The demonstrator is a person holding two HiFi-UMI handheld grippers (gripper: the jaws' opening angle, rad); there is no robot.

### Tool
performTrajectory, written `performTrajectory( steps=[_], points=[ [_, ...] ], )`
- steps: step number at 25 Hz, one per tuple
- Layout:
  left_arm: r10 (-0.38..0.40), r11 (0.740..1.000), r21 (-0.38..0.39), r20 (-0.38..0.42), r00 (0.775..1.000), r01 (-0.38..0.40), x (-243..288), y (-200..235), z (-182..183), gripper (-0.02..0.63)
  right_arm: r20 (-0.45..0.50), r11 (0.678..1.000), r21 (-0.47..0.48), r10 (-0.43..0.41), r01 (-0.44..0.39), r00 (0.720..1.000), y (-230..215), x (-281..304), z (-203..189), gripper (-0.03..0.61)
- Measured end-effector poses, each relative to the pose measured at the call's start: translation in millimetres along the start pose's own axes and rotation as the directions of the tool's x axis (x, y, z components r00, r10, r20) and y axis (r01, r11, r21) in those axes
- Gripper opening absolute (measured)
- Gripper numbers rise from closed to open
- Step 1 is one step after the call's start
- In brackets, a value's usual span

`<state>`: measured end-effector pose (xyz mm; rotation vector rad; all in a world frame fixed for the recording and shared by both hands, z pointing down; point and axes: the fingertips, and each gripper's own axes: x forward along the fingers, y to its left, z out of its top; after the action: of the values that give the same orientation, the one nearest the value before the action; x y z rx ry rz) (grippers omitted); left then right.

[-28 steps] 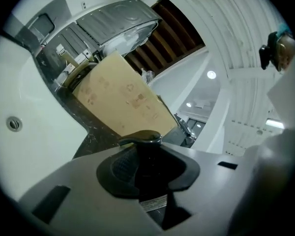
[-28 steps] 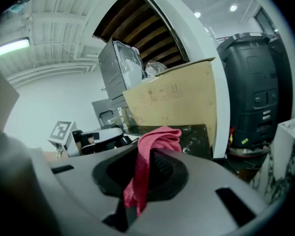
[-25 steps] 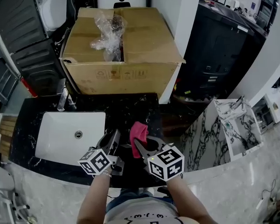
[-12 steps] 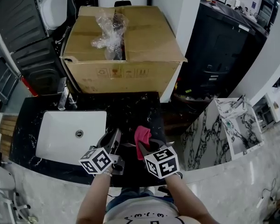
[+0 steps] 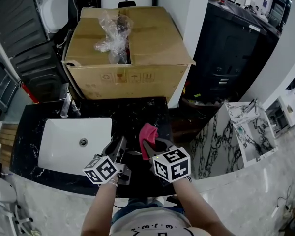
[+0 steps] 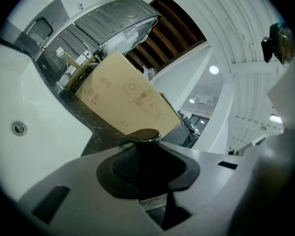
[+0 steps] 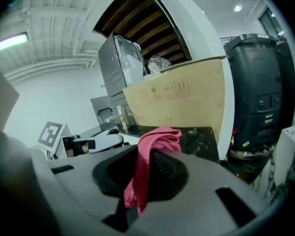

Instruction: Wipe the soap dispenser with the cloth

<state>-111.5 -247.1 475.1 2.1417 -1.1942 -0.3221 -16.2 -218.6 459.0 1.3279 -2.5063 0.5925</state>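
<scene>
Cardboard box behind black counter, white sink, right fingers pinching pink cloth, left fingers clamping dispenser

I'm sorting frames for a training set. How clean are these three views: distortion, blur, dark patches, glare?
Head view: sharp; the black counter swallows detail. Left gripper view: strong fisheye bending, black corners, a blown-out ceiling lamp, the dark soap dispenser murky. Right gripper view: same fisheye; the pink cloth is sharp.

Grey left tongs, right tongs, black pads; white marker cubes.
</scene>
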Motion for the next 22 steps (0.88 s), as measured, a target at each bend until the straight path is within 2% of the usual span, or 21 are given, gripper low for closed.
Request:
performTrajectory(
  steps=[4, 8, 13, 16, 18, 20, 22],
  points=[
    [-0.003, 1.000, 0.019, -0.011, 1.000, 0.003, 0.9, -3.3, -0.8, 0.106, 0.021, 0.998, -0.040, 0.056, -0.055, 0.998, 12.8, 24.0, 21.2, 0.049],
    [-0.002, 1.000, 0.031, -0.014, 1.000, 0.002, 1.5, -4.1, -1.1, 0.106, -0.005, 0.998, -0.047, 0.030, -0.030, 1.000, 2.6, 36.9, 15.4, 0.049],
    [-0.004, 0.999, 0.053, -0.014, 1.000, 0.005, 1.6, -6.6, -0.9, 0.106, -0.062, 0.997, 0.003, -0.070, 0.071, 0.996, -29.5, 27.7, -10.6, 0.049],
    [-0.017, 0.994, 0.104, -0.027, 1.000, 0.019, 4.0, -13.4, -1.5, 0.106, -0.122, 0.991, -0.011, -0.133, 0.133, 0.984, -45.5, 20.8, -30.1, 0.049],
    [-0.041, 0.987, 0.153, -0.058, 0.997, 0.049, 7.6, -19.5, -3.3, 0.106, -0.152, 0.986, -0.035, -0.168, 0.165, 0.974, -52.0, 15.5, -37.6, 0.049],
    [-0.087, 0.970, 0.215, -0.113, 0.990, 0.110, 12.6, -27.5, -7.0, 0.106, -0.142, 0.982, -0.024, -0.189, 0.188, 0.972, -56.9, 5.8, -38.4, 0.049],
    [-0.148, 0.933, 0.298, -0.189, 0.971, 0.200, 18.1, -37.7, -10.9, 0.106, -0.109, 0.980, 0.005, -0.195, 0.197, 0.975, -60.5, -6.4, -35.4, 0.049]
  ],
)
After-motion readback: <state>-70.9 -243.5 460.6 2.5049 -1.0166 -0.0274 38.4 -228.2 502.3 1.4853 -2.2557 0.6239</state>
